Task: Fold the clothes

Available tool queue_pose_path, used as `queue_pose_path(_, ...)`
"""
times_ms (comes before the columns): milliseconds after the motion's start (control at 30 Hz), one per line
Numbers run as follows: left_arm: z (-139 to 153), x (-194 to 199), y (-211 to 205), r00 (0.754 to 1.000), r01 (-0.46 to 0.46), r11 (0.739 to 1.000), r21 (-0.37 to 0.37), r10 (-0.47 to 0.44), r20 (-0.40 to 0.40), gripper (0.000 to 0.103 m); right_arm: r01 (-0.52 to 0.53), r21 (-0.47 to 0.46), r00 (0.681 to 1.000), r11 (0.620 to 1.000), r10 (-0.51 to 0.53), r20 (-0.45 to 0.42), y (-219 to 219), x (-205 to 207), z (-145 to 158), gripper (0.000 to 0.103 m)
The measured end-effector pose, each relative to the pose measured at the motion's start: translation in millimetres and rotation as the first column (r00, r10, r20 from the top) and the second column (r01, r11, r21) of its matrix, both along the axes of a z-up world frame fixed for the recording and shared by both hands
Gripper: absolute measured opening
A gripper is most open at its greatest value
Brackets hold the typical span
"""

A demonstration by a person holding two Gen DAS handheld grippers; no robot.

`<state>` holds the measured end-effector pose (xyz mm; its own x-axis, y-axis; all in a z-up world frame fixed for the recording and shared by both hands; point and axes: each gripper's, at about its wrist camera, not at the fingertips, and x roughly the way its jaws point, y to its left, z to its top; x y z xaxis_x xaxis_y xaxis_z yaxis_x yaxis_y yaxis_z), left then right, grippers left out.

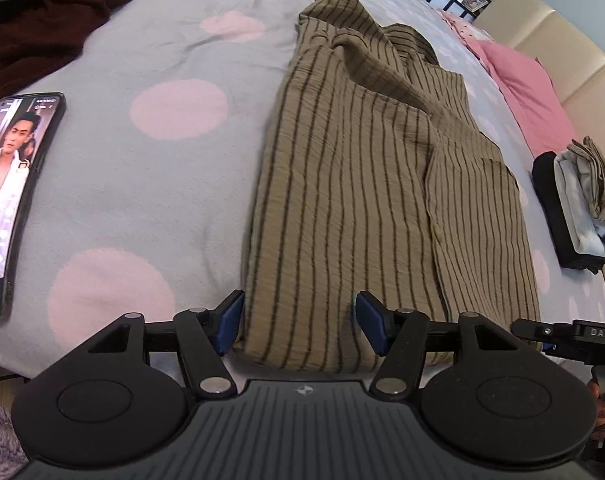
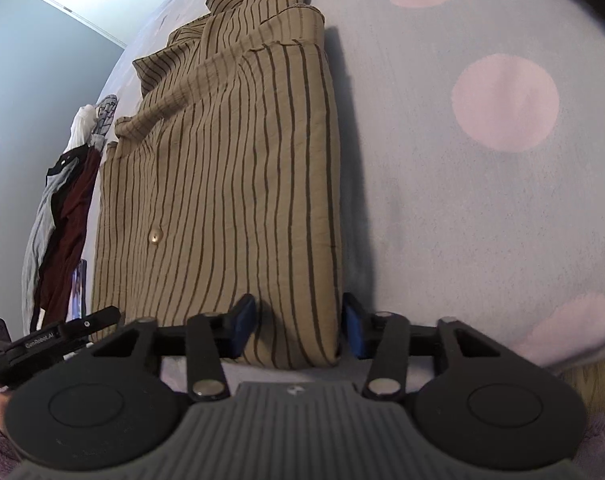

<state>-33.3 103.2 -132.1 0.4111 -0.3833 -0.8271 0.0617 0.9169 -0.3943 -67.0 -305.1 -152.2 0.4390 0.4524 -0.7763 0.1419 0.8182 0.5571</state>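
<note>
Left wrist view: one striped shirt point(image 1: 366, 184) lies lengthwise on the bed point(image 1: 162, 184), sides folded inward.
Progress: I judge it half done; the crosswise fold remains.
Left gripper point(image 1: 298, 326): jaws apart, straddling the near hem.
Right gripper point(image 2: 298, 330): jaws apart around the hem corner.
Count: one folded stack point(image 1: 578, 208), one unfolded heap point(image 1: 42, 24), one phone point(image 1: 10, 200).

On my right gripper point(image 1: 582, 336), seen beside the striped shirt point(image 1: 362, 184), I read "DAS". My left gripper point(image 2: 42, 344) carries "GenRobot.AI" near that shirt.
</note>
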Motion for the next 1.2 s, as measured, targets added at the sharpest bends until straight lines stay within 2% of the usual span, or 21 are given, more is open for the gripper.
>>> queue_pose_path(33,0,0,0,1.000,0.001,1.000,-0.001,-0.001,-0.002,0.037,-0.002,0.006,1.000,1.000,0.002,0.005,0,0,0,0.033)
queue_pose_path(67,1,0,0,1.000,0.003,1.000,-0.001,-0.003,-0.004,0.026,-0.002,0.017,1.000,1.000,0.002,0.009,0,0,-1,0.023)
queue_pose_path(167,1,1,-1,1.000,0.006,1.000,-0.003,-0.006,-0.009,0.010,-0.003,0.031,1.000,1.000,0.003,0.012,1,1,0,0.015)
queue_pose_path(200,2,1,-1,1.000,0.008,1.000,-0.004,-0.008,-0.011,0.008,-0.011,0.027,1.000,1.000,0.011,0.018,2,1,2,0.011)
queue_pose_path(367,12,2,-1,1.000,0.019,1.000,-0.015,-0.019,-0.021,0.004,-0.035,0.034,0.998,0.999,0.033,0.049,-1,2,23,0.008)
queue_pose_path(533,34,1,4,0.998,0.035,0.997,-0.069,-0.038,-0.051,0.004,-0.056,0.038,0.998,0.998,0.054,0.041,-8,2,49,0.008)
queue_pose_path(667,43,-10,-2,0.992,0.107,0.994,-0.011,-0.107,-0.065,0.004,-0.102,0.004,0.995,0.995,0.102,0.015,-3,-5,60,0.008)
queue_pose_path(800,27,-7,-8,0.986,0.125,0.992,0.032,-0.121,-0.112,0.005,-0.113,-0.024,0.993,0.993,0.113,-0.015,1,-4,52,0.008)
queue_pose_path(867,20,-1,-14,0.981,0.139,0.988,0.071,-0.127,-0.144,0.011,-0.121,-0.054,0.992,0.991,0.119,-0.027,2,-3,50,0.010)
queue_pose_path(900,18,1,-15,0.979,0.143,0.985,0.094,-0.127,-0.159,0.014,-0.126,-0.074,0.992,0.989,0.124,-0.031,2,-3,49,0.017)
queue_pose_path(933,18,2,-14,0.979,0.140,0.985,0.105,-0.122,-0.164,0.022,-0.132,-0.094,0.991,0.987,0.129,-0.036,3,-2,49,0.021)
queue_pose_path(1000,23,6,-7,0.983,0.108,0.988,0.106,-0.090,-0.162,0.030,-0.140,-0.131,0.990,0.981,0.136,-0.041,3,-2,50,0.036)
queue_pose_path(1067,32,12,1,0.988,0.062,0.994,0.090,-0.048,-0.148,0.042,-0.134,-0.160,0.991,0.978,0.130,-0.030,-5,-3,57,0.036)
queue_pose_path(1200,61,34,15,0.996,0.019,0.999,0.043,-0.015,-0.086,0.043,-0.115,-0.204,0.993,0.972,0.119,0.006,-16,9,75,0.037)
